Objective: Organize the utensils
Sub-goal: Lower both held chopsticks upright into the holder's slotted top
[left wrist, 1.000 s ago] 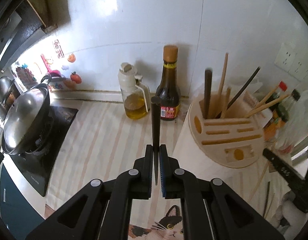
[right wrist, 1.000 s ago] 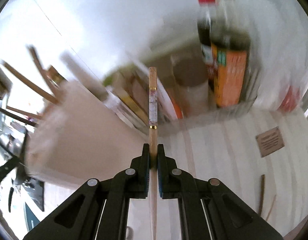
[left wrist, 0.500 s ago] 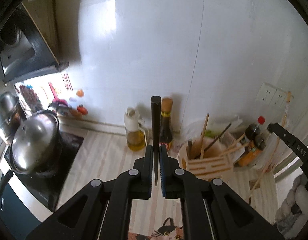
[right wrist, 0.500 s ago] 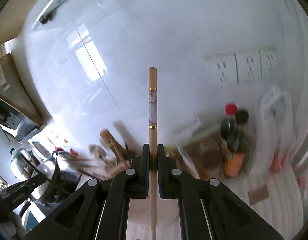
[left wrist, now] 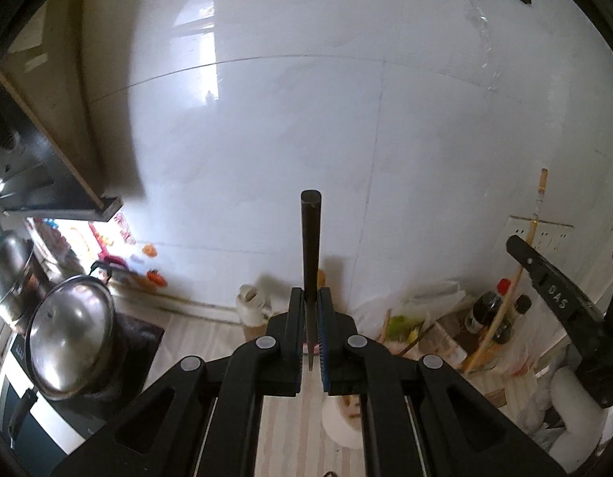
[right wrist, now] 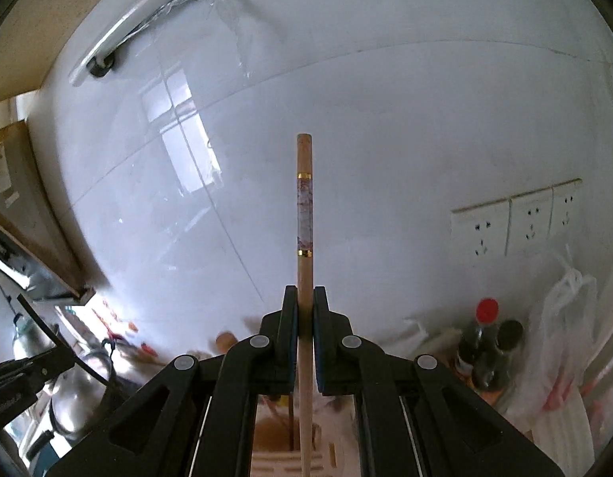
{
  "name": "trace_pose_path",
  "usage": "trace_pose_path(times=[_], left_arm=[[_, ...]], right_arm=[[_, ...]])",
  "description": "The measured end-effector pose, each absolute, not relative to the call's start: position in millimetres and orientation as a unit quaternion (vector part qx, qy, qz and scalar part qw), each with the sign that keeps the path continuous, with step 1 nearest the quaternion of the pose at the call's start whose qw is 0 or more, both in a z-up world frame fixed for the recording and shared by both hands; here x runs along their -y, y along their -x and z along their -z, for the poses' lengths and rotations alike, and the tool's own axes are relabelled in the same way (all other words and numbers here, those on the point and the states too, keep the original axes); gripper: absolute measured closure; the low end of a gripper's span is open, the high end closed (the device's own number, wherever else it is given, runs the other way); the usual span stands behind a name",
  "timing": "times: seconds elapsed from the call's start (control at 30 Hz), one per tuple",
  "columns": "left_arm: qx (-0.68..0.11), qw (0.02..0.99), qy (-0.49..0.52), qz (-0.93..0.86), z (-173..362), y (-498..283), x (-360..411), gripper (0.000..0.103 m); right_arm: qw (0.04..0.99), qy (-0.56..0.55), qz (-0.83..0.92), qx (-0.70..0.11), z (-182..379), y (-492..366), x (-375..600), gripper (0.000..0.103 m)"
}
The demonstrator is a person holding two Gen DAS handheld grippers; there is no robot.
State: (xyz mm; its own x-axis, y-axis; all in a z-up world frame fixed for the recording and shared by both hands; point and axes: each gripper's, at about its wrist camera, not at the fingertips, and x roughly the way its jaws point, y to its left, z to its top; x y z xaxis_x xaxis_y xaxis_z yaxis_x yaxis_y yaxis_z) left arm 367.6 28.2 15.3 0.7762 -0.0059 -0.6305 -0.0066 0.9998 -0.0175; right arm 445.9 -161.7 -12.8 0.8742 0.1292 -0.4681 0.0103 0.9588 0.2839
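I hold a dark chopstick [left wrist: 311, 246] in the left gripper [left wrist: 311, 318] and a wooden chopstick [right wrist: 304, 214] in the right gripper [right wrist: 305, 318], both clamped upright above the wooden utensil holder [right wrist: 278, 457], ready for slotting.

Daylight was bright; a window reflection glared on the white wall [left wrist: 266, 127]. Fisheye distortion bent the edges, corners vignetted black. Lower clutter was motion-blurred.

Wooden chopstick [right wrist: 305, 238] lower end cut off by frame edge; holder [right wrist: 282, 453] blurred.
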Motion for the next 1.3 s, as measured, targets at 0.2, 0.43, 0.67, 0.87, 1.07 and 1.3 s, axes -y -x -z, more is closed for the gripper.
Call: trace_pose_path(times=[0.2,0.43,0.67,0.87,1.07,1.3], left_arm=[[-0.337,0.941,0.012,0.016,-18.2,-392.9,-13.9,0.099],[-0.348,0.937,0.016,0.027,-10.6,-414.4,-1.9,0.099],[-0.357,0.933,0.018,0.032,-2.1,-432.5,10.5,0.099],[-0.364,0.931,0.020,0.031,3.9,-442.3,18.3,0.099],[-0.374,0.927,0.027,0.030,14.4,-451.0,18.8,0.099],[-0.394,0.917,0.046,0.037,28.5,-460.1,15.2,0.099]], right_arm=[[0.962,-0.151,-0.026,-0.226,11.0,-460.0,165.4,0.096],[0.961,-0.193,-0.015,-0.199,15.8,-466.2,192.3,0.096],[0.958,-0.212,-0.013,-0.193,26.3,-475.3,212.6,0.096],[0.957,-0.224,-0.010,-0.186,33.0,-485.2,222.2,0.096],[0.951,-0.228,-0.032,-0.207,55.2,-500.6,216.9,0.096],[0.938,-0.248,-0.079,-0.229,87.4,-511.5,206.9,0.096]])
